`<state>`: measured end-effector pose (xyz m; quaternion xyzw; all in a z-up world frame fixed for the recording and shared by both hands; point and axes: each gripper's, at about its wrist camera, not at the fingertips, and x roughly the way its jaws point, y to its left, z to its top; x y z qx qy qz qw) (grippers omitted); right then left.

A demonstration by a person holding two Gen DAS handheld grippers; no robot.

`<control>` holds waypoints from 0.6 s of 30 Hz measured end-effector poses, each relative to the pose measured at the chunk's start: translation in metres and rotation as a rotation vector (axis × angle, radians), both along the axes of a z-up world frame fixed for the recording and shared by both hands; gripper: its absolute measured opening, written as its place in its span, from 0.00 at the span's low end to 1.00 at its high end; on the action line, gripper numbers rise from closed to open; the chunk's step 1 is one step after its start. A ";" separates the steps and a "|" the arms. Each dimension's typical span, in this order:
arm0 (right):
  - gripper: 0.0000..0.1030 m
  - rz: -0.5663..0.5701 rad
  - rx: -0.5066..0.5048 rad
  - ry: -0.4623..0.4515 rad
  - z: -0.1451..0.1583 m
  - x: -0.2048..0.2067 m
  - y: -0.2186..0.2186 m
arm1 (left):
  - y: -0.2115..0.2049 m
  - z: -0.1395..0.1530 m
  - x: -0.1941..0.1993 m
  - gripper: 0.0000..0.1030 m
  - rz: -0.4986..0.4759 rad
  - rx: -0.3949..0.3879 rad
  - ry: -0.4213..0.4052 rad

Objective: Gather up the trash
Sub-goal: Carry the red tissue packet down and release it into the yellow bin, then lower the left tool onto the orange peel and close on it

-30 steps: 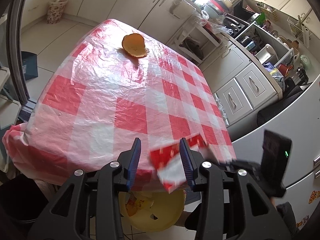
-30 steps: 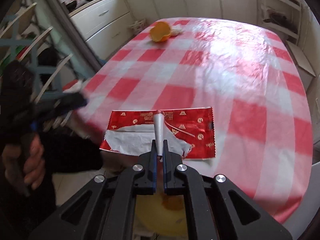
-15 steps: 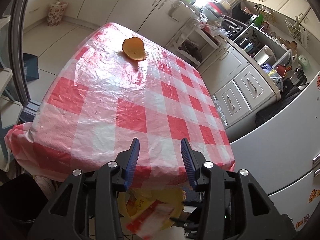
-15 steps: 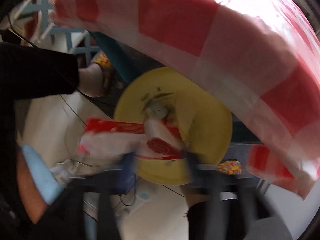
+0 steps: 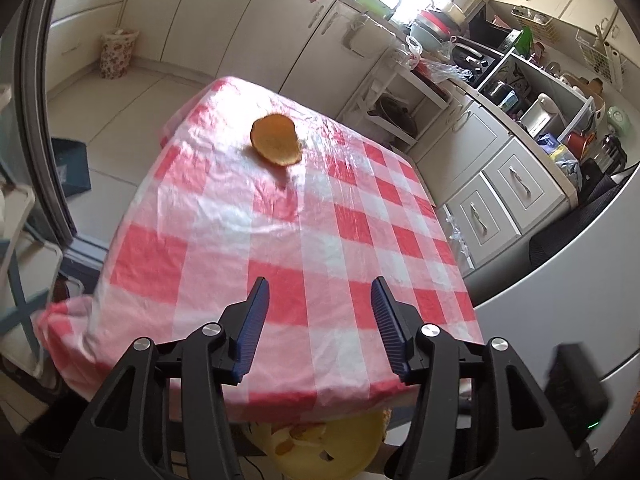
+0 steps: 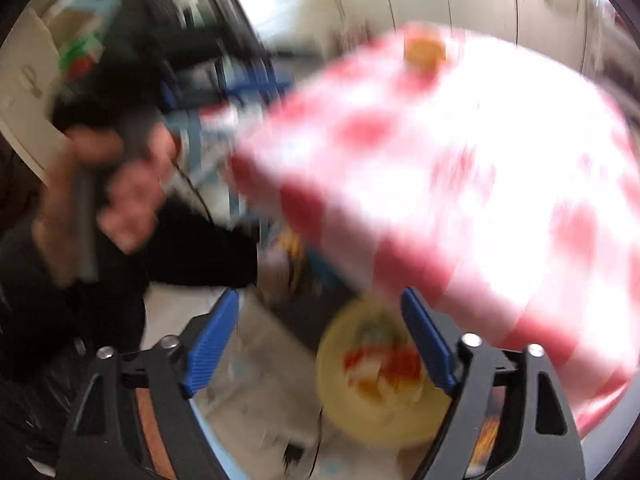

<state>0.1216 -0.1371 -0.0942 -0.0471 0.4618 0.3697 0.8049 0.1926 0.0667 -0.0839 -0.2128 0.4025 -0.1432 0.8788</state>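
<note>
1. You stand in a kitchen of cream cabinets, at the near edge of a table covered with a red-and-white checked plastic cloth. Crowded shelves and a worktop run along the wall beyond the table.

2. The yellow bin sits on the floor just below the table's near edge, likely so trash can go straight off the table into it. Red, white and orange scraps lie inside it, though the right wrist view is too blurred to name them.

3. Your left tool hangs over the table's near edge with its blue-padded jaws spread apart and nothing between them.

4. Your right tool is lower, beside the table's edge and above the yellow bin, jaws wide apart and empty, which suggests it has nothing left to drop.

5. The one piece of trash on the table is the orange peel, a cupped half lying alone at the table's far end, well apart from both tools. In my judgement it is your next pick.

6. No brand, label or writing can be read in either view; the shelf items are too small and the right view is smeared.
</note>
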 end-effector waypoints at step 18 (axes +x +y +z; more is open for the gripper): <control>0.88 -0.283 0.109 -0.128 0.024 0.163 -0.036 | 0.010 -0.021 0.153 0.56 0.142 0.076 0.028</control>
